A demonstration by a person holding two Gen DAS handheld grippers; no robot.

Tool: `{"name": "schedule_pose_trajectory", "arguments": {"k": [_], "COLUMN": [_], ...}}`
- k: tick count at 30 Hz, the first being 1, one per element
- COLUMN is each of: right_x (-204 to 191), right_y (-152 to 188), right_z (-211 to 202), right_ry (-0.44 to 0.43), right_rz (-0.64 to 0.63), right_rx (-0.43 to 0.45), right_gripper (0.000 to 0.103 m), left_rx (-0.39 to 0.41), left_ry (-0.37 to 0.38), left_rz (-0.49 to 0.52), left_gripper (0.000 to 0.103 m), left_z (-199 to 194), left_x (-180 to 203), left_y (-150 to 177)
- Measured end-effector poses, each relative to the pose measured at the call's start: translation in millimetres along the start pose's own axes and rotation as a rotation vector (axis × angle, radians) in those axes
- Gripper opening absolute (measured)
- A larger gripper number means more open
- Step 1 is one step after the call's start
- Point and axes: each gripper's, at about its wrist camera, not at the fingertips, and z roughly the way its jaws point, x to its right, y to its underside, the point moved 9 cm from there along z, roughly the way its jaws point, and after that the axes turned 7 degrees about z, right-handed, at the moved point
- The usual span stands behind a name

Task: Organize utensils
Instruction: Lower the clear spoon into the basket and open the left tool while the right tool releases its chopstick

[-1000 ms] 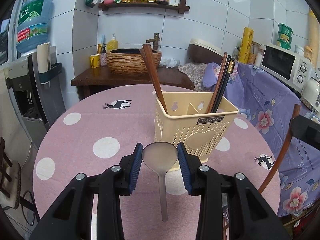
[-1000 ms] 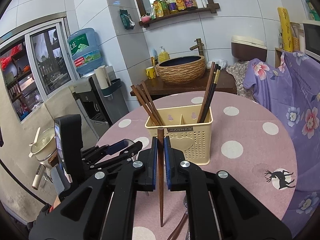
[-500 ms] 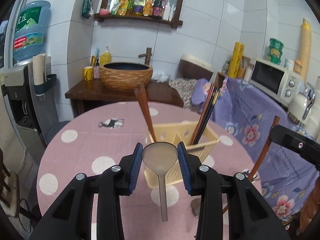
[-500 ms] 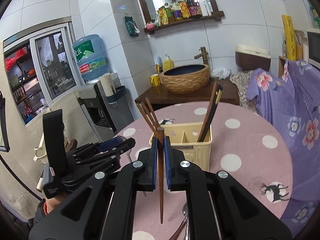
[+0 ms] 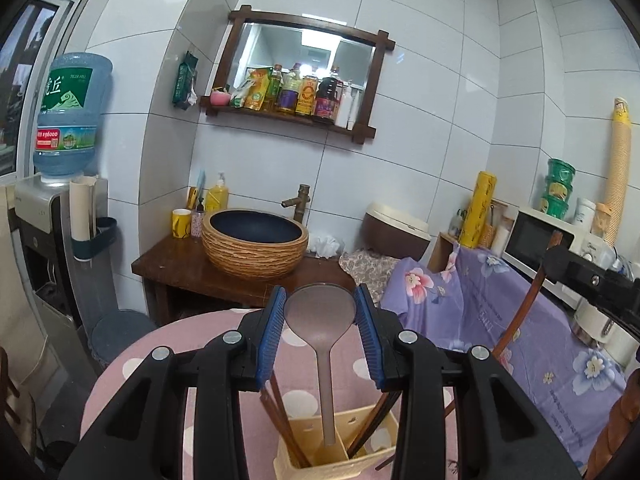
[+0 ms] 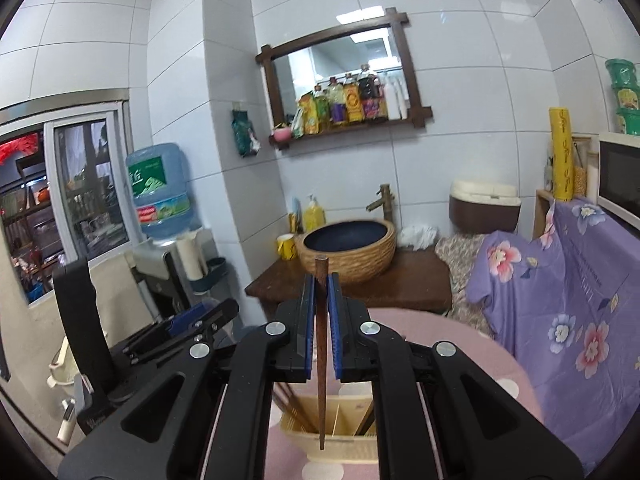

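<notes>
Left tongs (image 5: 320,336) are clamped on the bowl of a grey translucent plastic spoon (image 5: 322,320), right tongs (image 6: 321,320) pinched tight on a dark brown wooden chopstick (image 6: 321,344), both dangling above the cream perforated plastic utensil caddy (image 5: 340,458) on the pink polka-dot desk (image 5: 168,344). Honestly the risk is the drop: with both held only at the top, either could swing and catch a divider or the chopsticks already inside, landing in the wrong slot.

Domestic kitchen-washroom corner. White tiled walls (image 5: 420,92); a woven-sided basin (image 5: 255,244) with tap on a wooden stand at the far side; mirror shelf of oil bottles (image 5: 300,94) above; water dispenser (image 5: 60,208) left; microwave (image 5: 540,236) and rice cooker (image 5: 396,230) right.
</notes>
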Motion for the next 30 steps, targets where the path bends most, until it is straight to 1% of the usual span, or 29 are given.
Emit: {"name": "schedule_pose_trajectory", "arguments": {"k": [2,4,8,11,14,18,26,30], "right_x": [6,15,33,39,42,44,55,61], "right_y": [0,8,37,57,73,93,121,124], "right_z": [12,23,45,55,59,66,71,69], "right_ry": [0.031,0.054,0.087,0.098,0.106,0.116,0.115,0.125], "right_rz": [-0.007,-0.003,0.014,0.019,0.012,0.008,0.038,0.047], "right_rx": [0.011,0.005,-0.042,-0.063,-0.064,-0.085,-0.131,-0.119], "right_gripper": [0.008,0.008,0.008,0.008,0.008,0.008,0.008,0.008], "left_rx": [-0.003,-0.029,-0.082,-0.085,-0.065,-0.062,-0.103,-0.121], "left_ry": [-0.012,-0.013,-0.013,-0.011,-0.037,-0.057,-0.088,-0.105], "left_rz": [0.003,0.004,0.006,0.001,0.014,0.03,0.057,0.07], "left_gripper": [0.036,0.036,0.036,0.036,0.036,0.036,0.036,0.036], "left_z": [11,25,39,37,31,30,38,41], "left_x": [2,5,9,10,13,18,13,8], "left_y": [5,20,55,72,83,97,126,136]}}
